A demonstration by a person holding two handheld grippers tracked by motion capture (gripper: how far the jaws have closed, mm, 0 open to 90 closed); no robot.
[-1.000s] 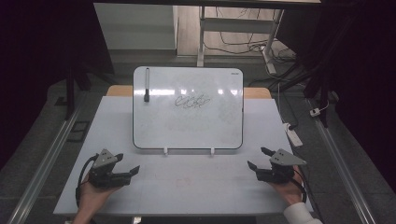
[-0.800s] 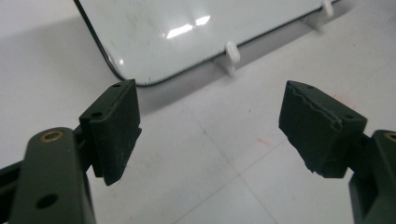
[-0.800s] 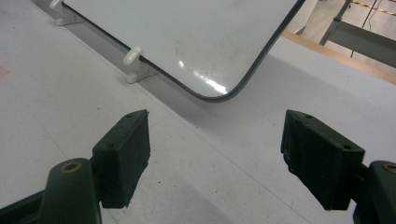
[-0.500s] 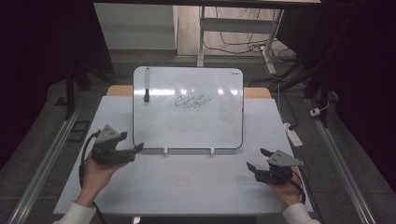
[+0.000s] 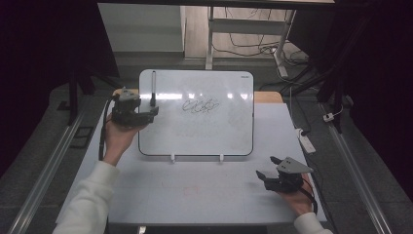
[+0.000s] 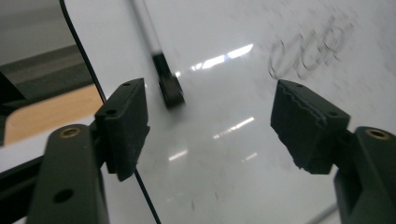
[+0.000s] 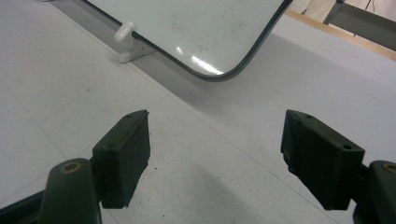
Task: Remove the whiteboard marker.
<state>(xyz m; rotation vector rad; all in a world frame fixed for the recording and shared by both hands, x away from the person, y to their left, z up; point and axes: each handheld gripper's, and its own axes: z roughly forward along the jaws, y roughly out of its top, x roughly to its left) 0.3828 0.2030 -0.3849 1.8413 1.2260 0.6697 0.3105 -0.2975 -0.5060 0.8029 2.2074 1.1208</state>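
Note:
A whiteboard (image 5: pixel 195 126) lies on the grey table (image 5: pixel 195 195) with a dark scribble (image 5: pixel 199 105) near its top. A black marker (image 5: pixel 153 87) lies along the board's upper left edge. My left gripper (image 5: pixel 153 111) hovers over that corner, just below the marker's lower end. In the left gripper view the marker's black end (image 6: pixel 170 91) lies beyond the left jaw, and the scribble (image 6: pixel 308 53) is at upper right. The left gripper (image 6: pixel 210 121) is open; its jaws have just been closing, with nothing between them. My right gripper (image 5: pixel 267 168) rests open near the table's front right, empty (image 7: pixel 215 154).
Two white feet (image 5: pixel 172 157) stick out from the board's near edge, one seen close (image 7: pixel 126 35) beside the board's rounded corner (image 7: pixel 224 70). A white power strip (image 5: pixel 306 141) lies at the table's right edge. A wooden strip (image 5: pixel 268 96) shows behind the board.
The left hand has risen and travelled from the table's front left to the board's upper left corner by the marker. The right hand has stayed put.

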